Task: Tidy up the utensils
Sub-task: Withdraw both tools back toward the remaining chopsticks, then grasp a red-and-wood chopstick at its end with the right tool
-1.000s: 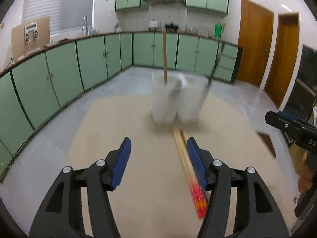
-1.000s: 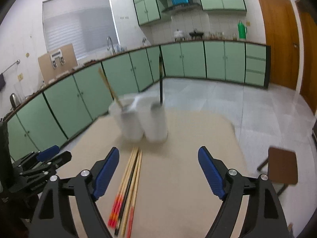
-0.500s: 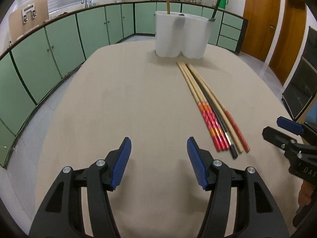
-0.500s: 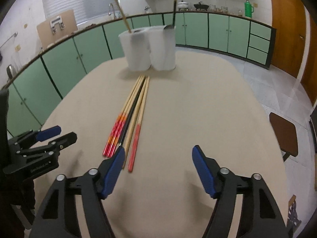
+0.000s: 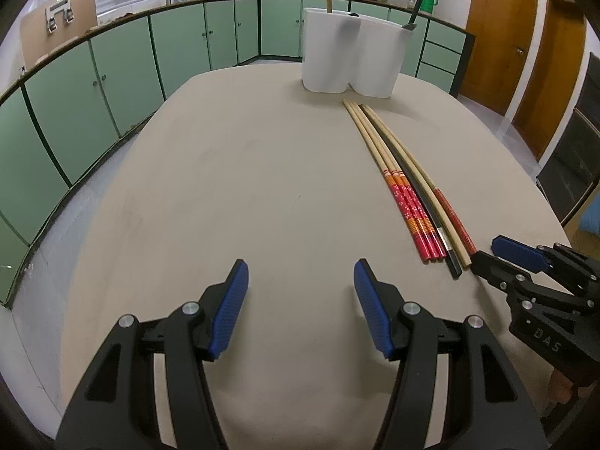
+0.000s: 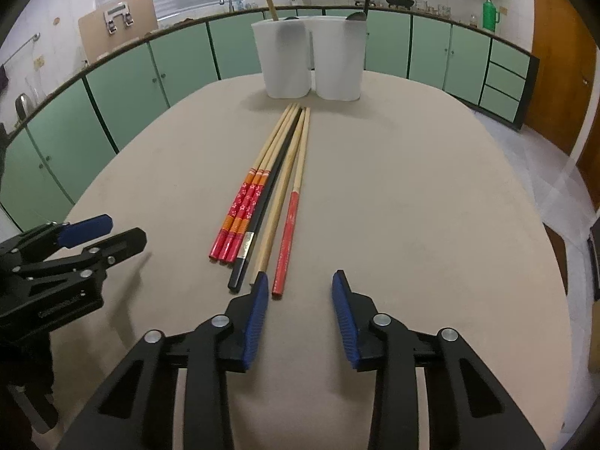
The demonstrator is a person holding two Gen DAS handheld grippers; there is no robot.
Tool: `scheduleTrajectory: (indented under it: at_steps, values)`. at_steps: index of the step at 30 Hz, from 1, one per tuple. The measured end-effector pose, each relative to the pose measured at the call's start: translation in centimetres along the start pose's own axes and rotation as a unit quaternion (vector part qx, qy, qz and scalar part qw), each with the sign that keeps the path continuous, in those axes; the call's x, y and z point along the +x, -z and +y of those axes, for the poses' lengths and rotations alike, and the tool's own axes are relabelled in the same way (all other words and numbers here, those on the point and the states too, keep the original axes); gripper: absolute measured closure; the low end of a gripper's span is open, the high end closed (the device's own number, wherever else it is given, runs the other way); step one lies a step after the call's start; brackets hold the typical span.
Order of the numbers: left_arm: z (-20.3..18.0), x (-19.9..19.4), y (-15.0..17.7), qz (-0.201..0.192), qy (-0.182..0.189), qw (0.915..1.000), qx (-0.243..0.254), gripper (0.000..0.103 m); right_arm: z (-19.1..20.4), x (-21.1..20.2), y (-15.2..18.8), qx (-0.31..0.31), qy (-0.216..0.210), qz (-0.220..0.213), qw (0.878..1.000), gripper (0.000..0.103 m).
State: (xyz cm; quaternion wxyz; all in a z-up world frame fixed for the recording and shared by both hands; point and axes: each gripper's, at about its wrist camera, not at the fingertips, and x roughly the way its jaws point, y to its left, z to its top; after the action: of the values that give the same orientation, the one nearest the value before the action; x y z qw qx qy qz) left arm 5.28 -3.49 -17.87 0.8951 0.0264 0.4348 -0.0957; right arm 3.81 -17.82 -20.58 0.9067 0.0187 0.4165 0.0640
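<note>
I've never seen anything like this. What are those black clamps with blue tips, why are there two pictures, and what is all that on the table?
Each clamp is a hand-held grasping tool: a person carries one in each hand, and no robot arm is involved. A wide-angle camera on each tool looks forward along its two fingers, so you get two pictures of one scene. One picture is from the left tool, the other from the right tool; each also shows the other tool off to one side. On the beige table lies a row of chopsticks, some with red ends, one black. Behind them stand two white holders with utensils already inside. Neither tool holds anything. The right tool's jaws have just been closing, with the nearest chopstick ends just ahead of its tips.
</note>
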Motion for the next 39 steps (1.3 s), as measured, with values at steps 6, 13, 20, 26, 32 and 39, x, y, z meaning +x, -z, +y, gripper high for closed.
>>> scheduleTrajectory:
  at_steps: [6, 13, 20, 26, 32, 39]
  values:
    - [-0.7, 0.1, -0.2, 0.001, 0.007, 1.0, 0.001, 0.046, 0.4, 0.4, -0.2, -0.004, 0.001, -0.002, 1.0, 0.09]
    - [-2.8, 0.3, -0.4, 0.003, 0.029, 0.9995, 0.014, 0.046, -0.6, -0.1, 0.0, 0.011, 0.002, -0.005, 1.0, 0.097]
    - [-5.0, 1.0, -0.9, 0.003, 0.043, 0.9988, 0.021, 0.046, -3.2, -0.9, 0.4, 0.032, 0.023, -0.006, 0.999, 0.097]
    - [-6.0, 2.1, -1.0, 0.012, 0.037, 0.999, 0.022, 0.046, -4.9, -1.2, 0.7, 0.043, 0.029, -0.008, 0.999, 0.097]
    - [-6.1, 2.4, -1.2, 0.012, 0.026, 0.9994, 0.018, 0.047, -5.3, -1.1, 0.7, 0.045, 0.025, -0.009, 0.999, 0.097]
    - [-5.3, 2.2, -0.9, 0.01, 0.009, 0.9998, 0.014, 0.049, -5.4, -1.1, 0.8, 0.05, 0.018, -0.01, 0.999, 0.097]
